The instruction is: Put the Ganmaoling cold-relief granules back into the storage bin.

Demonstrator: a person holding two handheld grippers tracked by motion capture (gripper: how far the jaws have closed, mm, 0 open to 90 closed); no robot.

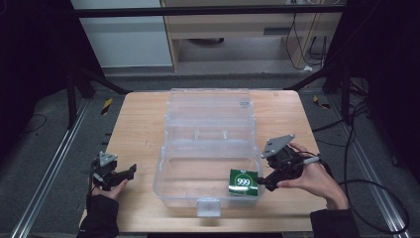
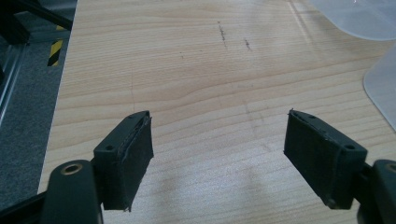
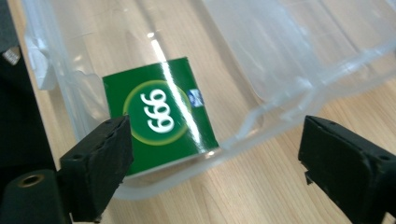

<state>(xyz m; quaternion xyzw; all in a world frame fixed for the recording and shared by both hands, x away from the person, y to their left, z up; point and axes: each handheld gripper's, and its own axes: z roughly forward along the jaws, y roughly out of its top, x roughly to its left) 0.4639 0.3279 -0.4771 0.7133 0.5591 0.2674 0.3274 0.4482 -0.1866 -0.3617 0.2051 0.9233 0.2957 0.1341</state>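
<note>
High view: green 999 box [image 1: 243,182] lies in clear bin [image 1: 174,187] at its front-right corner, nr desk's [image 1: 141,130] front edge; right gripper [image 1: 261,181] just beside it. Left gripper view: left gripper [image 2: 218,156] wide, nothing btwn jaws, over bare desk. Right gripper view: jaws apart, empty, box lying flat inside bin.
</note>
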